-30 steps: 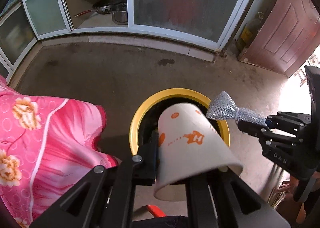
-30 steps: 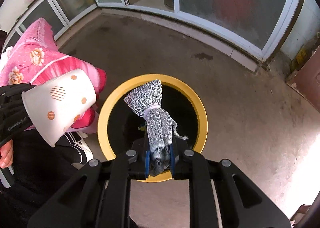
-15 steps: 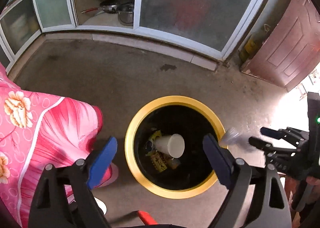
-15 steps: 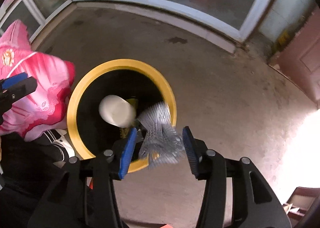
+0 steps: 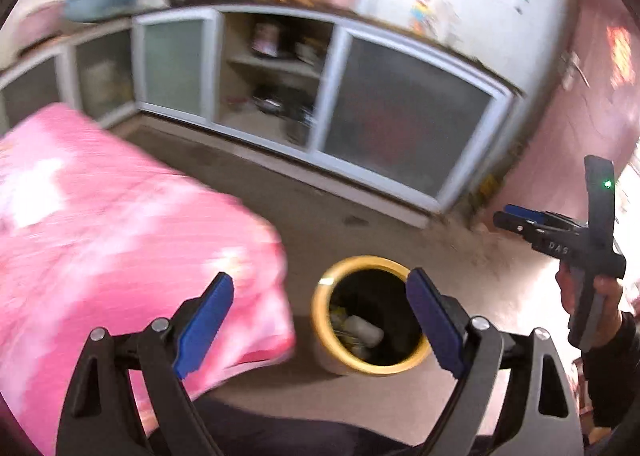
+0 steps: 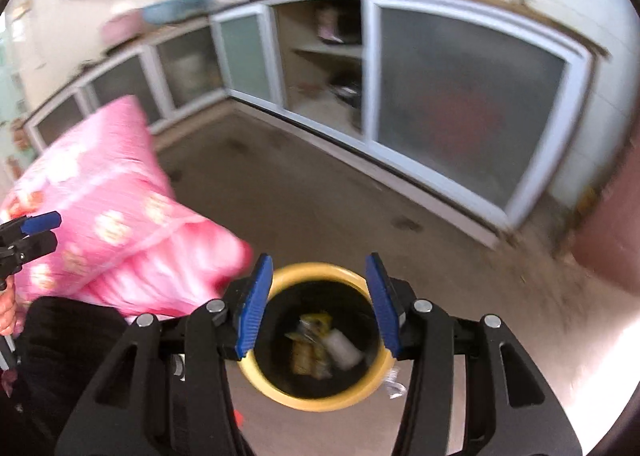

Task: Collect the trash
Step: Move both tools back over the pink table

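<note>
White cup (image 6: 343, 348) lies sideways in the yellow bin (image 6: 256, 376), both grippers' jaws spread.

The left gripper (image 5: 320, 320) is spread wide, its blue-padded fingers (image 5: 204, 318) far apart with nothing between them. The right gripper (image 6: 320, 302) also stands parted and empty, blue pads (image 6: 254, 308) facing each other. In the left wrist view the person's right hand (image 5: 592, 296) grips the right tool's handle, dark sleeve at the wrist
</note>
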A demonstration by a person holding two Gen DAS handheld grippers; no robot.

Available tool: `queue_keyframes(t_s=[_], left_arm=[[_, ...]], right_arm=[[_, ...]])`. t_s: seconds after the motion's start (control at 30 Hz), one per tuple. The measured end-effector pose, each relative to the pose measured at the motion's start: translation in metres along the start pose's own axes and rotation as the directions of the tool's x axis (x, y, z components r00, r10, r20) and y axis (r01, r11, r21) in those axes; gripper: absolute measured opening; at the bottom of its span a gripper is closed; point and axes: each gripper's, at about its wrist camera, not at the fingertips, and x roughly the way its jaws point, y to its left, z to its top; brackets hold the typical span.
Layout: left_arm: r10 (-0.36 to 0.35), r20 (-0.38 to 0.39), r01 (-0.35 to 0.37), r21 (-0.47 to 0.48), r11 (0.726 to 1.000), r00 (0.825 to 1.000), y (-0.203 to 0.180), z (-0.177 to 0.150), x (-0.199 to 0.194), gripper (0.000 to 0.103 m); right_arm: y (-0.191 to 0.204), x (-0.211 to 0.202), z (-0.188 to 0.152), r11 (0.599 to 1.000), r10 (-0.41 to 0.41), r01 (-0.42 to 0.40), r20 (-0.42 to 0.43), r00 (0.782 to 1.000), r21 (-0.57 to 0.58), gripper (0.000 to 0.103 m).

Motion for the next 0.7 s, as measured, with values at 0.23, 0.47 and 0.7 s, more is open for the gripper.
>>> queue_keyframes(t_s=[0.23,0.47,0.7], left_arm=[[0.311,0.134,-0.288,-0.168,0.943,0.941,0.106,-0.032,-0.130,0.091],[0.547,0.090,-0.493,-0.331,0.805,0.832,0.208,-0.061,-0.205,0.095],[0.615,0.010,-0.565,-0.381,0.732,0.789,0.254,-0.077,-0.207,0.095]], right_arm=[[0.103,0.009,0.043,0.971,0.166,-0.162,0.010,0.986,-0.174,0.048],[0.221,0.035,0.072,0.891,0.322,-0.317,-0.038,0.946,-0.325,0.066],[0.335,0.087,0.090,0.824,0.385,-0.389,-0.096,0.918,-0.412,0.070]])
